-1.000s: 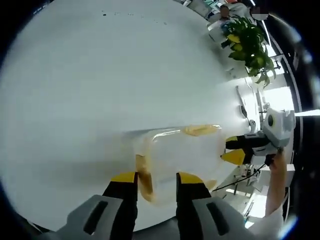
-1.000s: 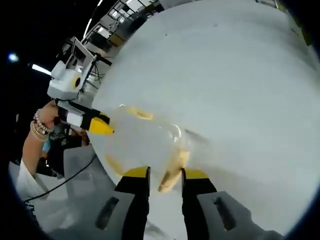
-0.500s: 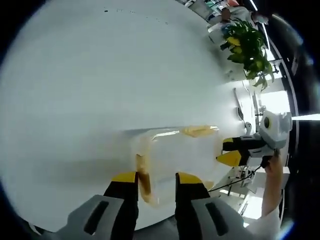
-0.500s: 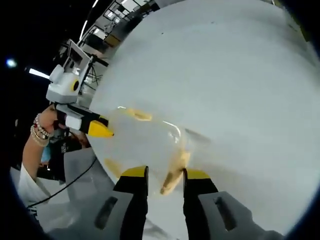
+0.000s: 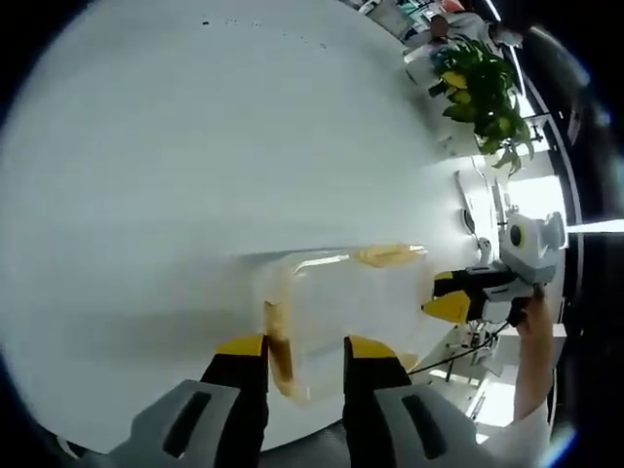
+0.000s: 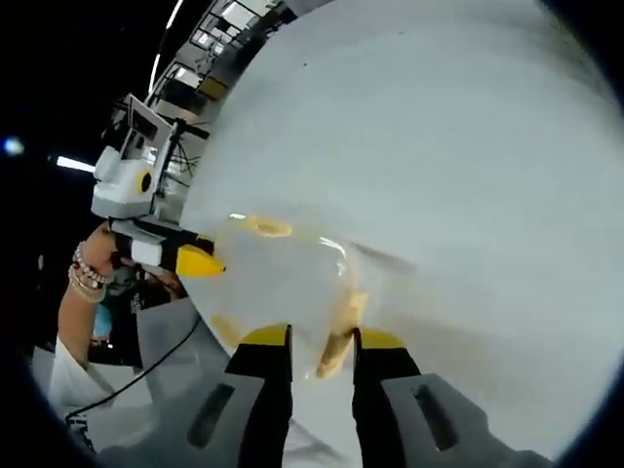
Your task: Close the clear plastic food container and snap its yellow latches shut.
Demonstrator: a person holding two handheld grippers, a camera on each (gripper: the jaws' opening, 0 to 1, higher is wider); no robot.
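White tabletop (image 5: pixel 195 146) spreads wide under both of our views; a leafy potted plant (image 5: pixel 483 93) stands at its far edge in the left gripper view. We note the clear plastic food container (image 5: pixel 351 302) resting on the table near its edge, lid down on the body as far as we can tell.

Left gripper (image 5: pixel 304 348): jaws narrow, yellow tips either side of one yellow latch (image 5: pixel 280 346) at the container's near end. Whether they pinch it we cannot tell.

Right gripper (image 6: pixel 322 339): likewise narrow, tips flanking the latch at the opposite end (image 6: pixel 339 330); contact uncertain.

Another yellow latch (image 5: pixel 390 254) shows on the long side. In the right gripper view, a hand with beaded bracelets (image 6: pixel 90 278) holds the left gripper.
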